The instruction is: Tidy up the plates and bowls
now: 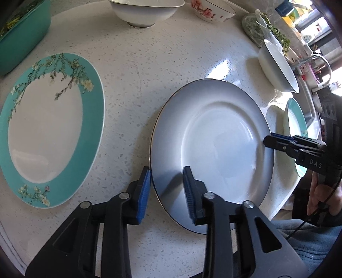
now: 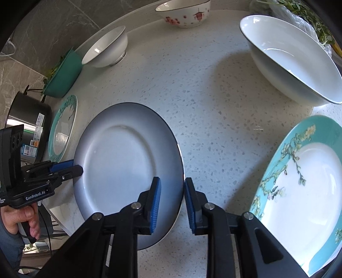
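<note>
Your left gripper (image 1: 166, 188) and right gripper (image 2: 172, 200) each straddle opposite rims of the grey plate (image 1: 213, 149) lying flat on the counter (image 1: 139, 64), jaws slightly apart and gripping nothing, so closing unevenly risks tipping or skidding it.

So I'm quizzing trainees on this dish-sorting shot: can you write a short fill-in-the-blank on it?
1. Both grippers straddle opposite rims of the ____ plate.
2. The plate with flowering branches has a ____ border.
3. The bowl at the far edge has ____ flowers.
4. The left gripper stands with its jaws ____.

Missing words: grey; turquoise; pink; open
</note>
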A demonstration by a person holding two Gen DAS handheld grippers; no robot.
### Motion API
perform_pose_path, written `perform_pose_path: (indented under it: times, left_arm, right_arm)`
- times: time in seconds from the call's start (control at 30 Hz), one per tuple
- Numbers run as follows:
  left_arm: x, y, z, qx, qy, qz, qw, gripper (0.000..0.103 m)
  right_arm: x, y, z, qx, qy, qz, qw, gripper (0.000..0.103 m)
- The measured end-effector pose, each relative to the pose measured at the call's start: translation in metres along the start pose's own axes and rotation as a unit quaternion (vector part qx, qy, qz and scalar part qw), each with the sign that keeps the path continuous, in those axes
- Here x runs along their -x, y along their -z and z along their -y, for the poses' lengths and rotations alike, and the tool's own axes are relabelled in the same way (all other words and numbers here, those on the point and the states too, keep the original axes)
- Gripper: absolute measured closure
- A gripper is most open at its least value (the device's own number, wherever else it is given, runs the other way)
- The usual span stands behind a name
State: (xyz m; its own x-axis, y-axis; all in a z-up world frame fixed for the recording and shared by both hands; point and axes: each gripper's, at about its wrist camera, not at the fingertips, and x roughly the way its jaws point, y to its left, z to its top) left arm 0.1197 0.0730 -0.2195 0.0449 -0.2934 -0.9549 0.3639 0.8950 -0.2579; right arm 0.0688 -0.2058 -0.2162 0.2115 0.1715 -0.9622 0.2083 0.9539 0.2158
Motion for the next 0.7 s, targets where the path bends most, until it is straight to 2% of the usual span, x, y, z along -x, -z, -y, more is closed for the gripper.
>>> perform_pose_path:
  times: [0.03, 0.07, 0.13, 0.17, 0.2, 0.27, 0.33, 0.4, 0.43, 0.47, 0.53, 0.6, 0.7]
  left_arm:
    - [0.004, 0.002, -0.001, 0.001, 0.002, 0.007, 1.0000, 0.065]
    - [0.012, 0.005, -0.004, -0.001, 0.000, 0.017, 0.9999, 0.049]
    - [0.029, 0.011, 0.000, -0.004, -0.009, 0.049, 0.9988, 0.034]
    - [0.039, 0.013, 0.001, -0.001, -0.008, 0.062, 0.9980, 0.034]
    - [0.051, 0.017, 0.000, 0.006, 0.000, 0.080, 0.9968, 0.034]
    - [0.073, 0.024, -0.005, 0.027, 0.007, 0.117, 0.9928, 0.024]
    - [0.093, 0.032, -0.016, 0.056, 0.000, 0.150, 0.9871, 0.016]
    - [0.105, 0.039, -0.032, 0.093, -0.027, 0.169, 0.9808, 0.008]
    - [0.110, 0.043, -0.038, 0.103, -0.041, 0.174, 0.9784, 0.000]
    - [0.113, 0.047, -0.043, 0.114, -0.056, 0.178, 0.9759, 0.000]
    - [0.122, 0.057, -0.055, 0.133, -0.073, 0.200, 0.9681, 0.000]
    - [0.127, 0.062, -0.067, 0.143, -0.080, 0.212, 0.9635, 0.000]
    - [0.121, 0.064, -0.092, 0.171, -0.073, 0.212, 0.9594, 0.000]
  right_arm:
    - [0.002, 0.000, 0.000, -0.001, 0.000, 0.001, 1.000, 0.077]
    - [0.007, 0.000, -0.001, 0.004, 0.004, 0.007, 1.000, 0.075]
    - [0.022, -0.003, -0.001, 0.017, 0.014, 0.024, 0.999, 0.058]
    - [0.027, -0.005, -0.002, 0.021, 0.020, 0.032, 0.999, 0.049]
    - [0.036, -0.009, -0.001, 0.025, 0.026, 0.046, 0.998, 0.046]
    - [0.052, -0.020, -0.001, 0.029, 0.012, 0.073, 0.997, 0.045]
    - [0.070, -0.039, -0.006, 0.028, -0.052, 0.108, 0.992, 0.036]
    - [0.077, -0.055, -0.015, 0.025, -0.135, 0.131, 0.982, 0.015]
    - [0.077, -0.062, -0.021, 0.021, -0.174, 0.132, 0.976, 0.014]
    - [0.070, -0.071, -0.032, 0.016, -0.234, 0.123, 0.964, 0.014]
    - [0.055, -0.083, -0.050, 0.010, -0.299, 0.103, 0.949, 0.014]
    - [0.035, -0.092, -0.076, 0.015, -0.318, 0.080, 0.945, 0.014]
    - [0.013, -0.097, -0.107, 0.064, -0.302, 0.060, 0.949, 0.014]
